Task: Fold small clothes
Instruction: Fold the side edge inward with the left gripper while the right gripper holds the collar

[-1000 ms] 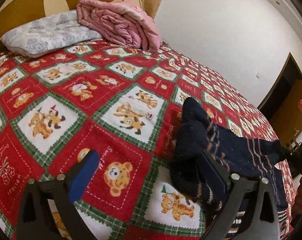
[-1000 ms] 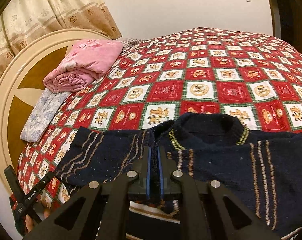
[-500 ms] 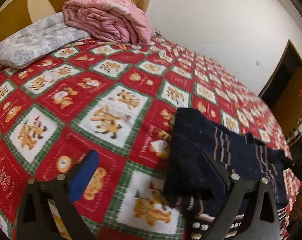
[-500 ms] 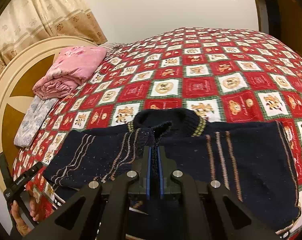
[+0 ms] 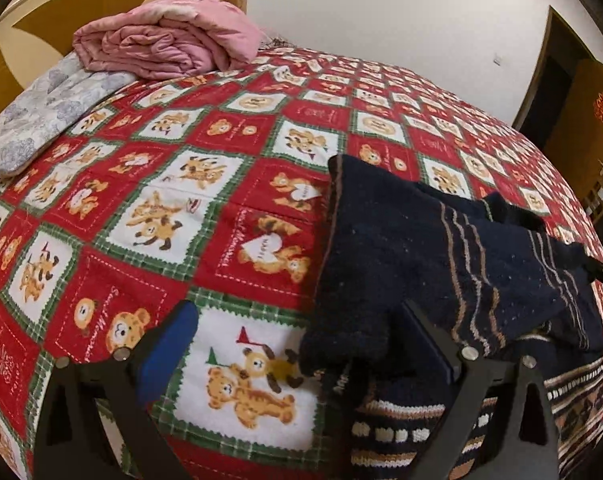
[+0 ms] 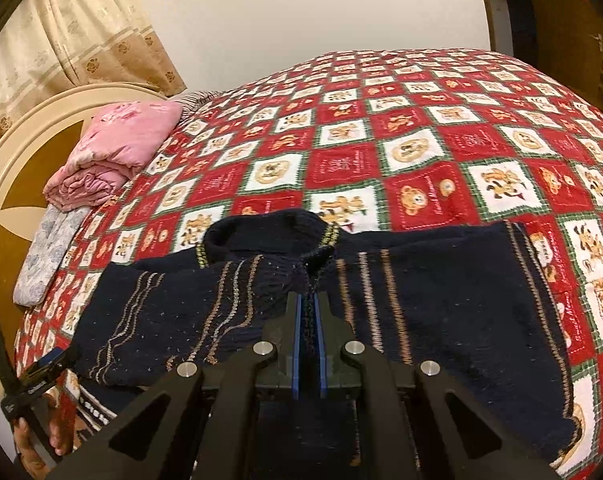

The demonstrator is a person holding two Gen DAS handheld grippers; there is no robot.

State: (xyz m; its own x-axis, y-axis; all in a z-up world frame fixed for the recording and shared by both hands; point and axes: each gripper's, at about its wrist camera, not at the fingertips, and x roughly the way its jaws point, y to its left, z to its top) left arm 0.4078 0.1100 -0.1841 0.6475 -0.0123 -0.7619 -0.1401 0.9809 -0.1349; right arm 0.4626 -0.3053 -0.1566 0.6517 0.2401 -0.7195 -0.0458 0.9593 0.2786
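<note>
Item: sweater (image 6: 441, 300), navy knit with tan stripes and a ribbed collar (image 6: 269, 232). Location: near edge of the bed, lying on the quilt (image 6: 421, 128) of red and white bear squares, collar pointing to the far side. A patterned hem band shows at the near edge in the left wrist view.

Right gripper (image 6: 309, 320): fingers pressed together on a ridge of knit at the sweater's middle, just below the collar. Over the last second the pinch has not let go, while the sweater has spread wider and flatter, the collar now sitting farther from the gripper.

Left gripper (image 5: 297, 344): fingers spread wide, holding nothing. One blue pad lies over bare quilt; the other is at the sweater's left sleeve (image 5: 381, 248), with the cuff draped across it. Compared with a second ago, the sleeve lies more fully between the fingers and the camera sits closer to it.

Other contents: pink blanket (image 6: 113, 156) folded at far left by the headboard (image 6: 21, 152); grey pillow (image 6: 49, 248) beside it; curtain (image 6: 73, 36) behind.

Assessment: the garment looks laid out and centred, with no fold made yet. The left sleeve appears to be the next thing to take, likely to be carried inward across the body. Risk: thick knit may bunch or slip from a shallow grip.
</note>
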